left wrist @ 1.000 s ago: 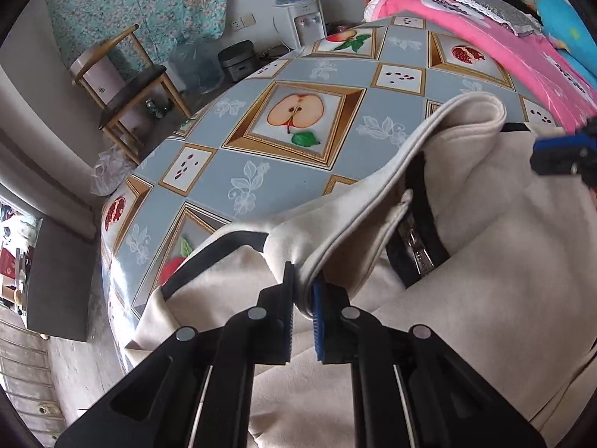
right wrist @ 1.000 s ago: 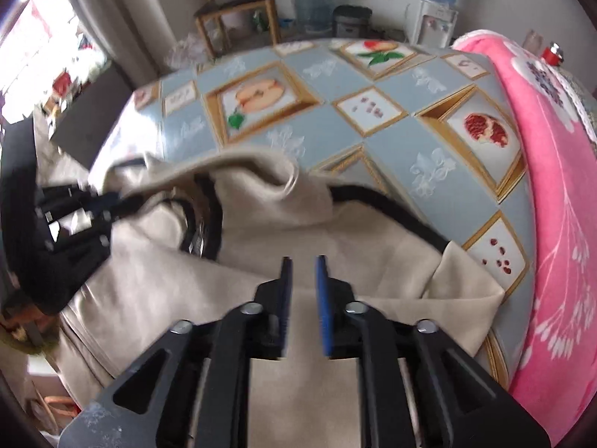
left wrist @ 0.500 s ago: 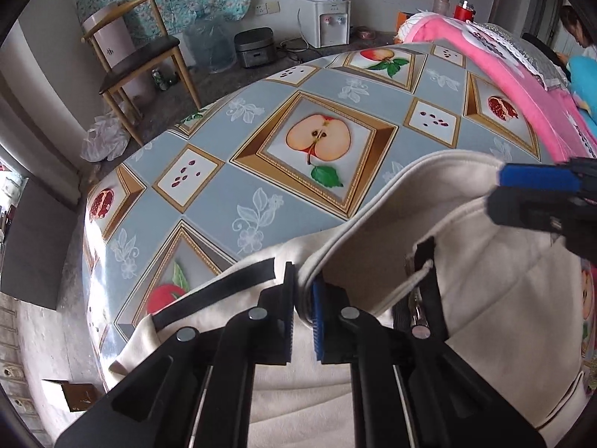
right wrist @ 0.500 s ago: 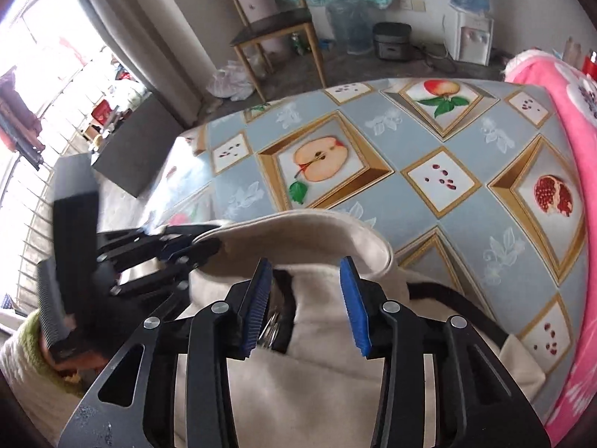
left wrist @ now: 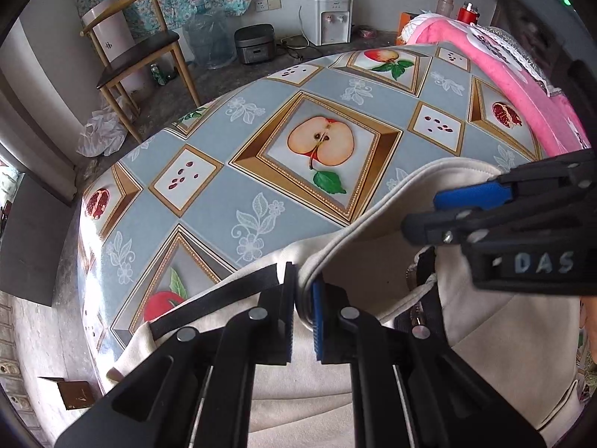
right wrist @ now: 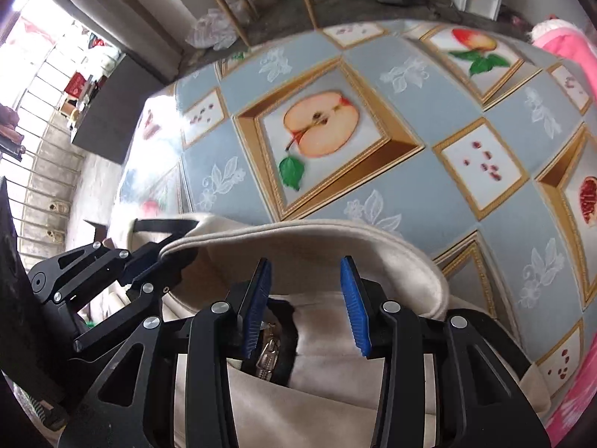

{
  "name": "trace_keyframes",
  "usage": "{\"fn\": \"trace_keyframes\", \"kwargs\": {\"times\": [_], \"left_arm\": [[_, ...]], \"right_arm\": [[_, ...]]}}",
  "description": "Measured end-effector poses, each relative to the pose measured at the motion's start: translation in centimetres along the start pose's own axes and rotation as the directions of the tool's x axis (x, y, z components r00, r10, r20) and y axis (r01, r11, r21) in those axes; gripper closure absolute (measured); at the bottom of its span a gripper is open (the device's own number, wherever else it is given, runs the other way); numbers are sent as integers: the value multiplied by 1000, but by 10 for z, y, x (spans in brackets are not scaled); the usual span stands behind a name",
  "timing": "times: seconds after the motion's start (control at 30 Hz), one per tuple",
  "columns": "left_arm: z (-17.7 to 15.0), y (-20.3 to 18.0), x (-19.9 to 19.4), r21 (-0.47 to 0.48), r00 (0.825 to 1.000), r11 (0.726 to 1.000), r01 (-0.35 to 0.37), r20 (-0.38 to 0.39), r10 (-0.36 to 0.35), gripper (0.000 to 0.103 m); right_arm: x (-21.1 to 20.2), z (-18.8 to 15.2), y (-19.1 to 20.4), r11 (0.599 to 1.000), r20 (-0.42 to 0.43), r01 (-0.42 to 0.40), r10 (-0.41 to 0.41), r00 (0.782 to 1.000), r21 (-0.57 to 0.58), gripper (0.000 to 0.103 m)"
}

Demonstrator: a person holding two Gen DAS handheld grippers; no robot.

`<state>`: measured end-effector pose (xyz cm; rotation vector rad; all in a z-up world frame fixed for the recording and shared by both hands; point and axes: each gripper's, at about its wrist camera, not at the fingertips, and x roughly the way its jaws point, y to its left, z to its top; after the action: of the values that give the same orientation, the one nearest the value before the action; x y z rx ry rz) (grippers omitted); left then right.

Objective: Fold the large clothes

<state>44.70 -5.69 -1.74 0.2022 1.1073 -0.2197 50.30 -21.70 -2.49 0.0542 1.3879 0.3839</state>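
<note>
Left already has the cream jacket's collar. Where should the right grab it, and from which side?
Grip the collar rim of the cream jacket, to the right of the left gripper, coming from above. That rolled edge stands up off the table, and the open right gripper hovers just short of it.

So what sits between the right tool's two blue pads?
In the right wrist view, the right tool stands open over the cream jacket; between its pads show the black placket and metal zipper, ungripped.
</note>
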Motion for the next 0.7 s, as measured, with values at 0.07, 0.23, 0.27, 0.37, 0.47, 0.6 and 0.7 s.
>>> {"fn": "trace_keyframes", "kwargs": {"times": [0.07, 0.23, 0.27, 0.37, 0.47, 0.6, 0.7], "left_arm": [[0, 0, 0, 0, 1000, 1000, 1, 1, -1, 95], [-3, -1, -3, 14, 1000, 1000, 1, 13, -1, 95], [-5, -1, -4, 19, 1000, 1000, 1, 17, -2, 95], [-12, -2, -9, 39, 999, 999, 1, 32, -3, 96], [-21, -4, -16, 66, 999, 998, 2, 48, -5, 96], [-34, -9, -22, 102, 998, 995, -12, 66, 5, 96], [-45, -16, -25, 142, 996, 989, -27, 84, 15, 96]], "right_arm": [[7, 0, 4, 998, -27, 55, -55, 998, -25, 63], [-2, -11, 16, 994, -53, 80, -84, 995, -74, 66], [-5, -14, 18, 993, -56, 80, -85, 995, -81, 66], [-11, -26, 19, 997, -76, 31, -36, 996, -73, 75], [-16, -41, 18, 998, -73, 17, -22, 997, -66, 75], [-16, -62, 11, 999, -64, -26, 24, 998, -30, 75], [-19, -74, 7, 999, -17, -53, 52, 998, -12, 75]]}}
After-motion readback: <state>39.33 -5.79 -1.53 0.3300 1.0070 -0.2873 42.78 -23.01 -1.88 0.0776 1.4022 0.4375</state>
